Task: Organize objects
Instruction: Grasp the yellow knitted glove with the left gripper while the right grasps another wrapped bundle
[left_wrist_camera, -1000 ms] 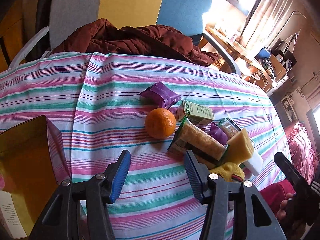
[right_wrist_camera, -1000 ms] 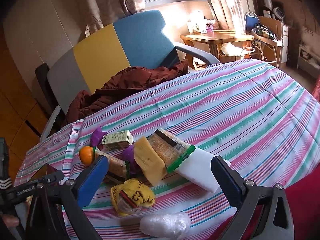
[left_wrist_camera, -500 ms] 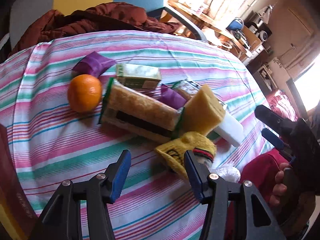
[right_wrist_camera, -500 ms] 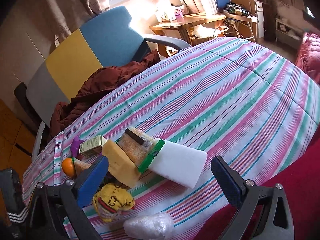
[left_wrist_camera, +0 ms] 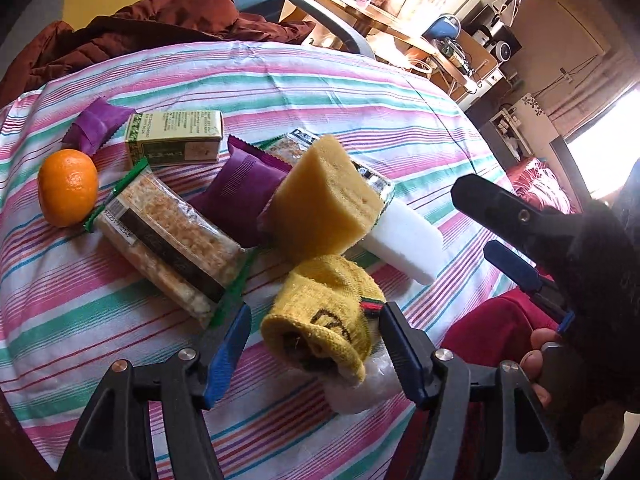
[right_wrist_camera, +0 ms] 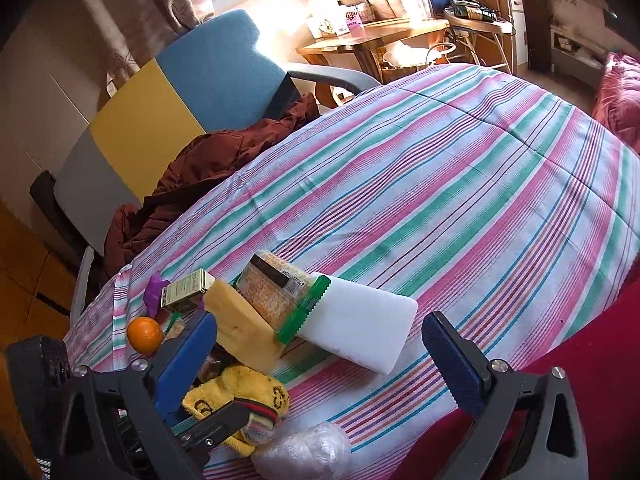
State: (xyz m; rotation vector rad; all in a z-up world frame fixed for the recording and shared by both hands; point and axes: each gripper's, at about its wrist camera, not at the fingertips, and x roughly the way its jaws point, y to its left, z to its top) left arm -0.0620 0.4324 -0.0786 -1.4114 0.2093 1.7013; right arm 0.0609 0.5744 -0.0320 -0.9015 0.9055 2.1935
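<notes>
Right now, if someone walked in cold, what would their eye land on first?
Probably the rolled yellow sock, lying between the fingers of the left gripper, whose jaws are opening and not pressing it. Behind it sits a pile with a yellow sponge leaning on a white foam block, and an orange at the far left.

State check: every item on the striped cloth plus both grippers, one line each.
left gripper: opening, straddling the sock, not gripping
right gripper: open, empty
yellow sock: rolled, lying on cloth
plastic bag: crumpled, beside sock
yellow sponge: tilted, propped on pile
white foam block: flat
cracker pack: sealed, flat
green box: closed, on its side
orange: whole, apart from pile
</notes>
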